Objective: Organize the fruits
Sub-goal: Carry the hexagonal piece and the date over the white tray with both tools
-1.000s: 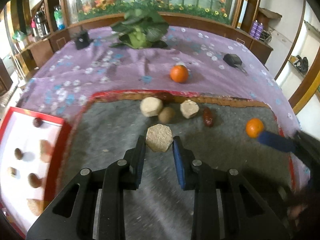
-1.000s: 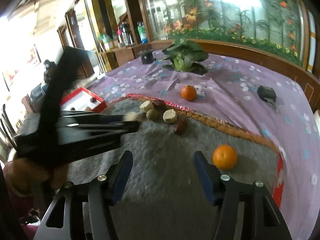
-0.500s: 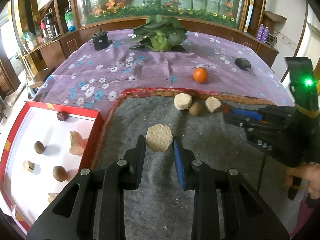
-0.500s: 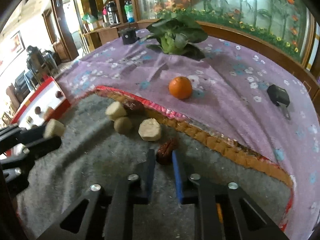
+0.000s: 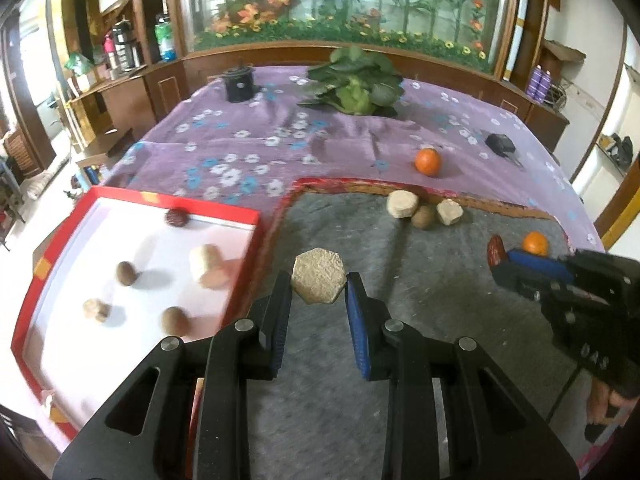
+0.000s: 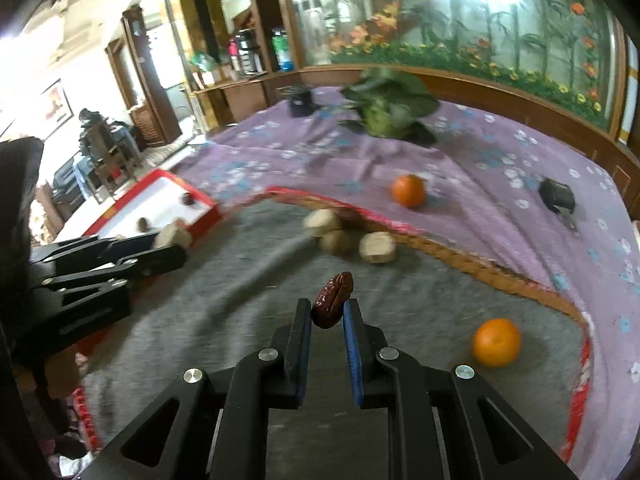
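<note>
Grey mat (image 6: 248, 280) | date (image 6: 333, 300) pinched in right tool (image 6: 327, 312) tips, lifted

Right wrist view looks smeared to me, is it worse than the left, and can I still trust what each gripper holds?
Right wrist view: motion blur smears the leafy plant and beige pieces, but the dried date in the right gripper is sharp. Left wrist view: sharper overall, the hexagonal piece is crisp in the left gripper; the red tray contents blur slightly.

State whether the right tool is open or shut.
Shut: in the right wrist view the right tool pinches the red date.
</note>
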Tool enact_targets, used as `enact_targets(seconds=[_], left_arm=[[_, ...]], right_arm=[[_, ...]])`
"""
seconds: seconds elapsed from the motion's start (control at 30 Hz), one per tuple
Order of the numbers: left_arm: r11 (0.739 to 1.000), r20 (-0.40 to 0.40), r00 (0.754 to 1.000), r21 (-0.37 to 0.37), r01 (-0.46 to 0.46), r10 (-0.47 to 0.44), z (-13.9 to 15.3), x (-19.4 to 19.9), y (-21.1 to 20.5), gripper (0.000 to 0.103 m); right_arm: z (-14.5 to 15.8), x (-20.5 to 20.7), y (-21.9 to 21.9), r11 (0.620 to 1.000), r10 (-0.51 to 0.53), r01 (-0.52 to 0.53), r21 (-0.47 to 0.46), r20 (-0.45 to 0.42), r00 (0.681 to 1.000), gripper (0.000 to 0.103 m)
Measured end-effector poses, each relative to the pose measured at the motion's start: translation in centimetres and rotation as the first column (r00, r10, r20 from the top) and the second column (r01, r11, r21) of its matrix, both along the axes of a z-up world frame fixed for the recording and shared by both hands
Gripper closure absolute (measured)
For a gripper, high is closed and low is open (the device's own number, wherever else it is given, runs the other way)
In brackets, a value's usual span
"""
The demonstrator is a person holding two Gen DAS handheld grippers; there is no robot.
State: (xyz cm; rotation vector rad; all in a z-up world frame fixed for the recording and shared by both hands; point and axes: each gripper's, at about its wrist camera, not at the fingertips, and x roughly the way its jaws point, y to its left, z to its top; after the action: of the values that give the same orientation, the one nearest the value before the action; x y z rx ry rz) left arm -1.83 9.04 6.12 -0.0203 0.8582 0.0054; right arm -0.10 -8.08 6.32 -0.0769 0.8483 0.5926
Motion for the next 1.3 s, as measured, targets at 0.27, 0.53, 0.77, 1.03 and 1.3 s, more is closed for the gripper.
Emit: enact_targets(seconds=[0.27,0.53,0.77,1.03,1.3], left_arm=[[0.997,0.012,0.997,0.021,-0.077,0.076,0.6,-2.0,4.0,0.076],[0.983,-0.002,0.984,0.018,-0.18,0.18,-0.1,-3.0,9.2,0.076],[0.968,-0.017,0.968,0.01,-0.25,0.25,-0.8,-3.7,13.0,0.076],[0.957,-0.043,0.956,-0.001,-0.291,0.29,-2.0,-3.9,15.5,0.076],[0.953,-0.062,0.952,-0.009,-0.301,0.3,-2.9,-3.6,16.5,0.076]], right_arm=[[0.4,-2.1,5.5,0.993,0.116,-0.116,0.003,0.006,0.993,0.087],[0.9,-2.4,11.1,0.977,0.212,-0.212,-0.005,0.009,0.977,0.087],[0.7,-2.2,15.2,0.961,0.275,-0.275,-0.02,0.0,0.962,0.087],[0.2,-1.4,18.3,0.946,0.321,-0.321,-0.041,-0.018,0.947,0.087],[-0.1,0.1,20.5,0.938,0.343,-0.344,-0.045,-0.029,0.939,0.087]])
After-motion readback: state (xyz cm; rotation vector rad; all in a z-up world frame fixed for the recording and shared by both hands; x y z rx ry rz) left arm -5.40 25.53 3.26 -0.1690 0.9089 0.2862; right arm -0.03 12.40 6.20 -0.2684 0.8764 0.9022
